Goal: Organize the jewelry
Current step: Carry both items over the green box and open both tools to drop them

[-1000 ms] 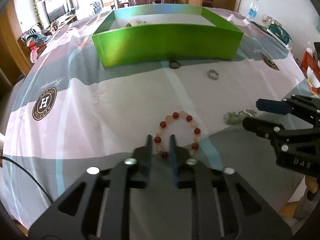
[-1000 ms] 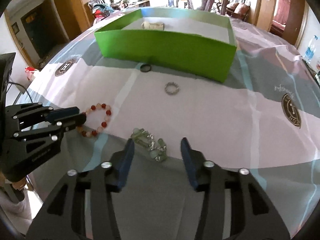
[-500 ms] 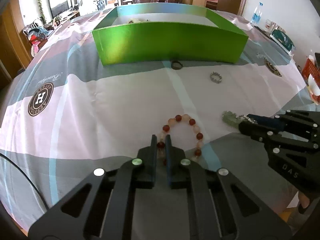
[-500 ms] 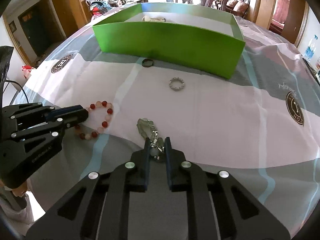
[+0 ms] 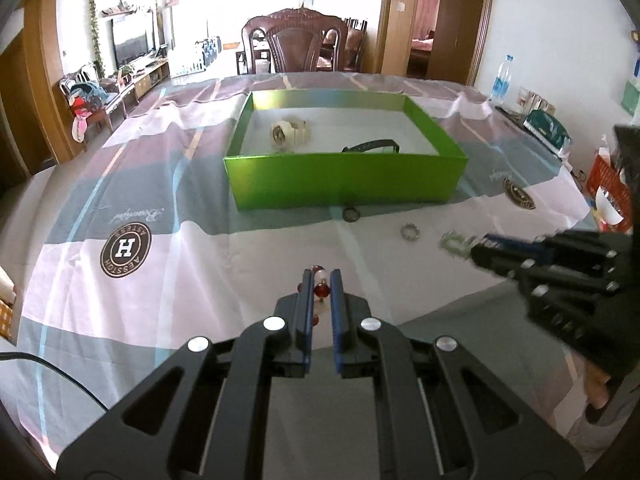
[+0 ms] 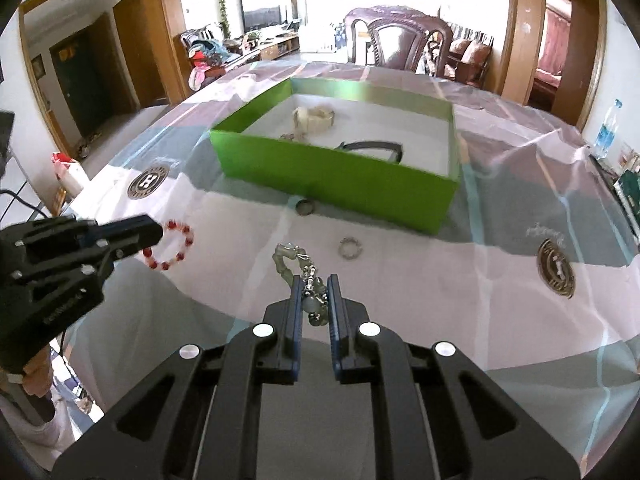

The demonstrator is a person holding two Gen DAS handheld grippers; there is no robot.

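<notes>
My left gripper (image 5: 321, 276) is shut on a red and pale bead bracelet (image 5: 320, 285), held above the tablecloth. From the right wrist view that bracelet (image 6: 173, 245) hangs as a loop from the left gripper (image 6: 158, 234). My right gripper (image 6: 315, 282) is shut on a pale green bracelet with a silver clasp (image 6: 298, 266), also clear of the cloth. The green box (image 5: 344, 178) stands beyond both, holding a pale bracelet (image 5: 290, 131) and a dark band (image 5: 372, 146). A dark ring (image 5: 351, 213) and a silver ring (image 5: 409, 233) lie on the cloth before the box.
The table wears a pink, grey and white cloth (image 5: 160, 264) with round logo badges (image 5: 125, 251). A wooden chair (image 5: 298, 44) stands behind the table. A water bottle (image 5: 502, 80), a teal box (image 5: 546, 126) and a red basket (image 5: 608, 178) sit at the right edge.
Both grippers closed on their bracelets and rose, lifting them off the cloth. The views now look farther over the table and into the green box.
</notes>
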